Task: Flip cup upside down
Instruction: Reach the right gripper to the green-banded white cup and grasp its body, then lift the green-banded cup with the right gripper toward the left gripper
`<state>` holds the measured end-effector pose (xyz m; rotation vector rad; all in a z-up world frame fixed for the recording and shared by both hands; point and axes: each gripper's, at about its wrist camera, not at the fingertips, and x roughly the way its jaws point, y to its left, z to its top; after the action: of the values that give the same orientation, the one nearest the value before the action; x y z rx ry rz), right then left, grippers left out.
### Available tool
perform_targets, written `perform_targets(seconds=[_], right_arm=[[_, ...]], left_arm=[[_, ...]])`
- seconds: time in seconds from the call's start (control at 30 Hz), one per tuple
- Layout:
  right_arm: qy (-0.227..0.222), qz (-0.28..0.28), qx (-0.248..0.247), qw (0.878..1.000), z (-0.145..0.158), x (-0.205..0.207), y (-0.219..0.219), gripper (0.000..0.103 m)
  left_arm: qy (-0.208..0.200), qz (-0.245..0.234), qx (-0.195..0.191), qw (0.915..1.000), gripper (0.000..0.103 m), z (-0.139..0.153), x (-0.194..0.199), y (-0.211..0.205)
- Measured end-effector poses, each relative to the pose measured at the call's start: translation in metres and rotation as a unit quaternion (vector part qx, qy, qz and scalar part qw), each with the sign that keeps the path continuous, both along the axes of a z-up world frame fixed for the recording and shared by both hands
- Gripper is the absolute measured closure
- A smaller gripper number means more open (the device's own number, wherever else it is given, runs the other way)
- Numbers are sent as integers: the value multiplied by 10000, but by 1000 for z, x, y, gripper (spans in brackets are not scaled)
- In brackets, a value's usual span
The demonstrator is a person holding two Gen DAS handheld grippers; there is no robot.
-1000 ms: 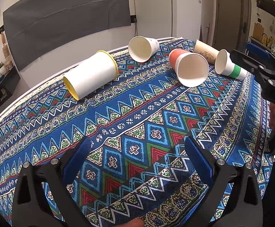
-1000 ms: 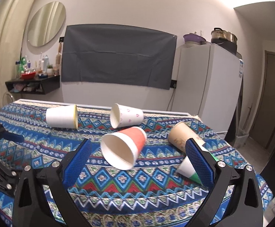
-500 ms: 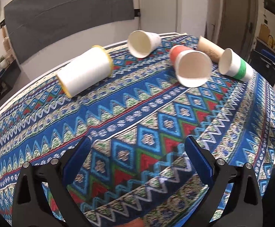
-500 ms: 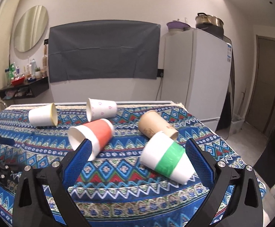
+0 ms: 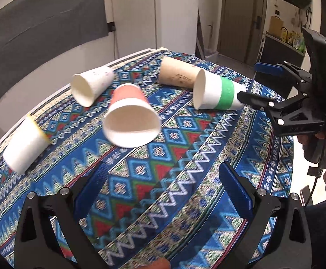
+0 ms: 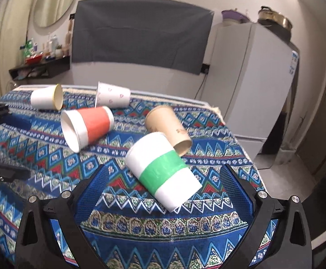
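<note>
We are holding our right gripper (image 6: 163, 188) with its jaws spread wide and gripping nothing, and the green-banded cup (image 6: 163, 171) is lying on its side between the two blue pads, base toward us and mouth pointing away to the left; in the left wrist view the same cup (image 5: 217, 93) is lying with that gripper's tips (image 5: 261, 85) at its base end, though we cannot tell whether they are touching it. We are keeping our left gripper (image 5: 163, 190) spread wide as well, hovering empty over the patterned tablecloth (image 5: 174, 157). Just behind the green-banded cup, the brown cup (image 6: 167, 127) is lying on its side, seemingly against it. The red cup (image 6: 88, 126) is lying on its side nearer the middle of the cloth, and beyond it the white printed cup (image 6: 112, 95) and the yellow-rimmed cup (image 6: 47, 96) are lying on their sides near the far edge. A fridge (image 6: 252, 78) is standing behind the table.
</note>
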<state>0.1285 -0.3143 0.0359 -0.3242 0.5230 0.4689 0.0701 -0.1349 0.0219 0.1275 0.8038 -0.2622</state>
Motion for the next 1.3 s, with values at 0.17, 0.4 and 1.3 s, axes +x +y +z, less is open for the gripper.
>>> perform_targets(seconds=[0.17,0.4,1.3], right_arm=[[552,343,-87,9978,-13,23,-6,8],[913,606,-171,9938,-28,51,-12,8],[1067,2105,-251,9714,-29,-20,61,43]], left_arm=[[131,-172,44,9998,6,-9,27,-25],[329,-361,7,9988,6,-15,45,-39],[149,261,199,9994,6,1,-12,22]])
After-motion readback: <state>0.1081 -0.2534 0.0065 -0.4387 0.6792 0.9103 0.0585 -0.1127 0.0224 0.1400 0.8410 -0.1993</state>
